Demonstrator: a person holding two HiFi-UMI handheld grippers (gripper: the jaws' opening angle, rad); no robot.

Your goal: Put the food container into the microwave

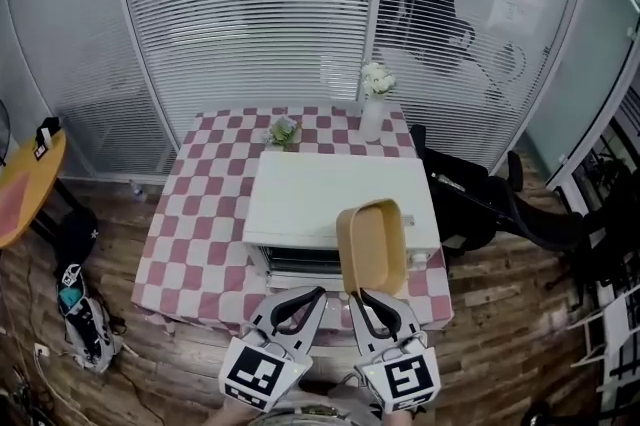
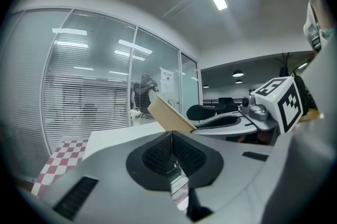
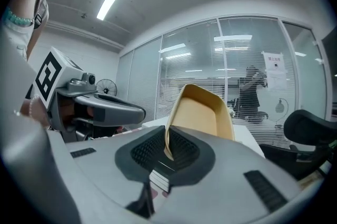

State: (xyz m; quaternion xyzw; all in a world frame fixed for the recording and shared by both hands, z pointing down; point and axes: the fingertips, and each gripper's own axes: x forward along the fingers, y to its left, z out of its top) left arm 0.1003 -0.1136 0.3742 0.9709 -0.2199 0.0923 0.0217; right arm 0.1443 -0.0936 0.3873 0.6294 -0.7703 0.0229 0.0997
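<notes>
A tan food container [image 1: 372, 245] stands on edge in the air in front of the white microwave [image 1: 340, 197]. My right gripper [image 1: 357, 295] is shut on its near rim. In the right gripper view the container [image 3: 202, 115] rises from between the jaws of the right gripper [image 3: 166, 152], its hollow side facing the camera. My left gripper [image 1: 312, 298] is beside it on the left, shut and holding nothing. In the left gripper view the left gripper [image 2: 172, 140] has its pads pressed together, and the container [image 2: 168, 115] shows beyond it, to the right. The microwave door looks closed.
The microwave stands on a table with a red and white checked cloth [image 1: 196, 234]. A vase of white flowers [image 1: 374, 99] and a small plant [image 1: 283, 131] stand behind it. Glass walls with blinds lie beyond. A round yellow table [image 1: 28, 182] and bags [image 1: 85, 314] are at the left, chairs [image 1: 500, 204] at the right.
</notes>
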